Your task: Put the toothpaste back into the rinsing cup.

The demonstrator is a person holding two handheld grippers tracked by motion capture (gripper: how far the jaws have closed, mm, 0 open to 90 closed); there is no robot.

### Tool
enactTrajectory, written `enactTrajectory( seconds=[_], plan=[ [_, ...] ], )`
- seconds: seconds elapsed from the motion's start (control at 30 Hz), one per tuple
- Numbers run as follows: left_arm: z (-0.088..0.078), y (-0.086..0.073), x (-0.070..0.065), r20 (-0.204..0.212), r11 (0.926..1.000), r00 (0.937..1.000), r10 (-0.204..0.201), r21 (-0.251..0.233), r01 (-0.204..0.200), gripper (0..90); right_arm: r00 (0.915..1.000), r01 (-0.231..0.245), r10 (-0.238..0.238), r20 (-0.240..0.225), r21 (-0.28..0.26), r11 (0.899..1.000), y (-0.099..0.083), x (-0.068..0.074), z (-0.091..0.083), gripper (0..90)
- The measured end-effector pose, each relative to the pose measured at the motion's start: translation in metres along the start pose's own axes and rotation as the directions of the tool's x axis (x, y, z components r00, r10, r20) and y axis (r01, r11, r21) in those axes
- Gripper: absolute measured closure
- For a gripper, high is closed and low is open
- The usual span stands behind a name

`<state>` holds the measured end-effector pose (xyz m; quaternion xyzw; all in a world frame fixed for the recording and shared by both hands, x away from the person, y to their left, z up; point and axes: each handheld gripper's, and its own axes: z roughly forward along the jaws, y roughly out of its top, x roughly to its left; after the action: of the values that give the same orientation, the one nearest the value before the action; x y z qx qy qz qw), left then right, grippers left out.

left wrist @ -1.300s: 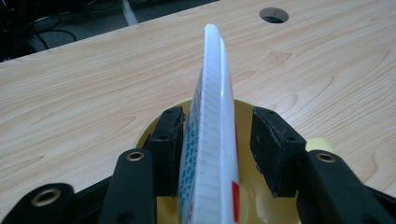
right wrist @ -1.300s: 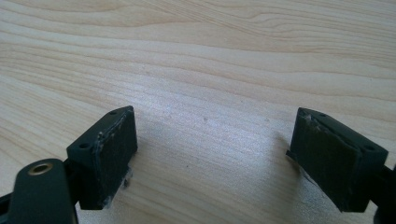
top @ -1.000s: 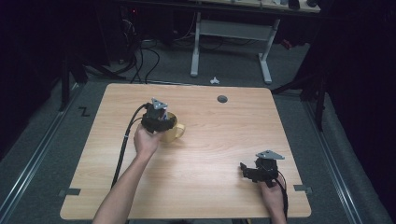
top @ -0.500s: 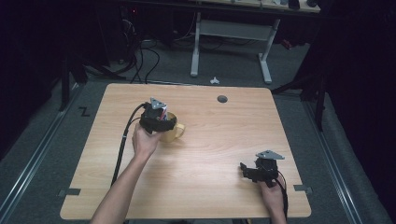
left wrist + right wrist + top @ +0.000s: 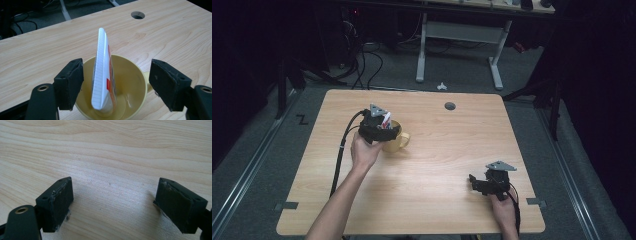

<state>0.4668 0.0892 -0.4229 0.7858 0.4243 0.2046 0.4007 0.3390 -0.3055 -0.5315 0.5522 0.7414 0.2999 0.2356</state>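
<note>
A glossy yellow mug [image 5: 125, 87] stands on the pale wood-grain table [image 5: 37, 57], holding a flat white tube [image 5: 102, 72] with red print, crimped end up. My left gripper [image 5: 116, 82] is released, jaws apart either side of the tube. My right gripper [image 5: 120, 202] rests spread over bare wood, well apart.

A light wooden table [image 5: 437, 150] with a round cable hole [image 5: 450, 106] stands on grey floor [image 5: 462, 75] in a dark room, a white-legged desk [image 5: 459, 35] and black cables [image 5: 362, 55] behind.
</note>
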Motion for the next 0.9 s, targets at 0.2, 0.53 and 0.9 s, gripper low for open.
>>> enactTrajectory(
  seconds=[0.2, 0.53, 0.9],
  plan=[
    [-0.003, 0.000, -0.001, 0.002, 0.9999, 0.9999, 0.010, 0.007, -0.010, 28.1, 1.0000, 0.000, 0.000, 0.000, 0.000, 1.000, 0.000, 0.000, 0.000, 14.8],
    [-0.013, -0.002, -0.002, 0.023, 0.9999, 0.9997, 0.010, 0.010, -0.011, 28.1, 1.0000, 0.000, 0.000, 0.000, 0.000, 1.000, 0.000, 0.000, 0.000, 14.8],
    [-0.022, -0.009, 0.001, 0.023, 1.0000, 0.9997, -0.004, -0.003, 0.004, 28.1, 1.0000, -0.001, 0.001, 0.000, 0.000, 1.000, 0.000, 0.000, 0.000, 14.8]
  ],
)
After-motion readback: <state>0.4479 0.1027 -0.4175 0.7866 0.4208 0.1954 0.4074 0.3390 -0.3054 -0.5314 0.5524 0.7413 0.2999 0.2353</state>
